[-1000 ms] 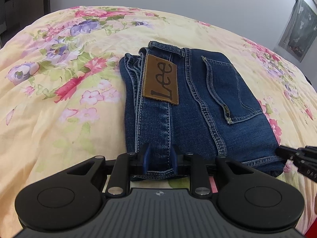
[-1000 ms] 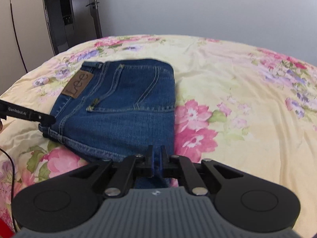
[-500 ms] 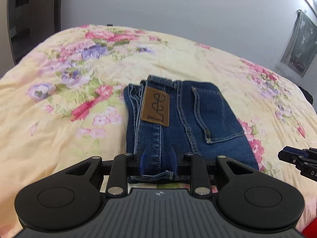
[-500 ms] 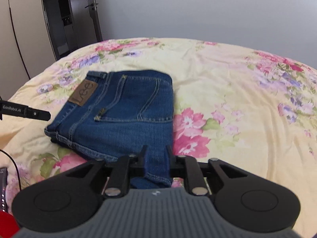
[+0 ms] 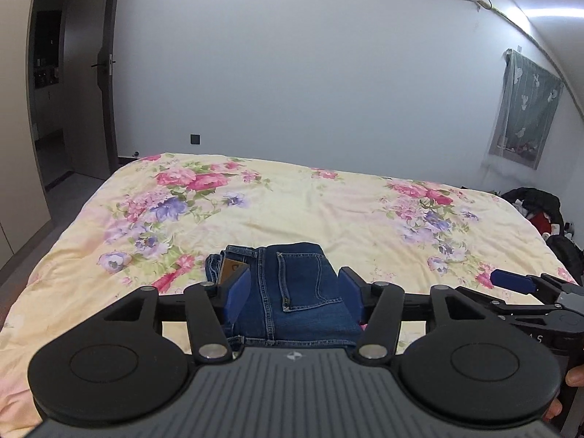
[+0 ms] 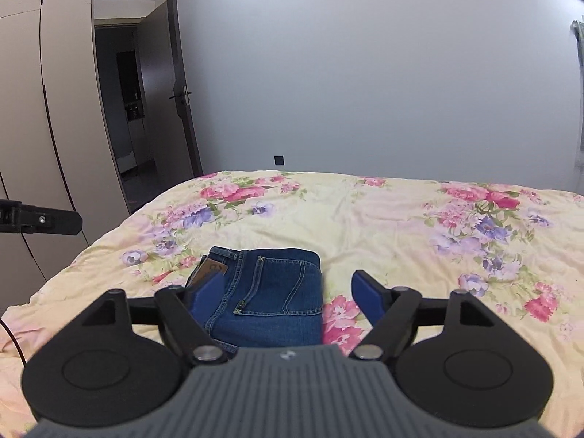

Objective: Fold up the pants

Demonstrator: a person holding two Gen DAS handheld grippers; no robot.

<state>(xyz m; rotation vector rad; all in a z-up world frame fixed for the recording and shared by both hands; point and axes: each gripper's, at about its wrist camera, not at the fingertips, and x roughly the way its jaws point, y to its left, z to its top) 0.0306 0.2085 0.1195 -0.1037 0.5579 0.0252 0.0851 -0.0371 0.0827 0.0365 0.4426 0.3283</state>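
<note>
Left wrist view: folded jeans (image 5: 292, 292) lie on the bed (image 5: 328, 211) at 6 o'clock. Left claw (image 5: 294, 294) and right claw (image 6: 288, 292) are both opening above them, gripping nothing.

brown patch (image 6: 213, 268) on the folded jeans (image 6: 277, 292), near left of the bed: print mostly hidden behind a claw pad, unreadable | right claw (image 5: 525, 284) body, seen from the left wrist view: pale letters "A S" only, the rest cut off | no other legible text
</note>
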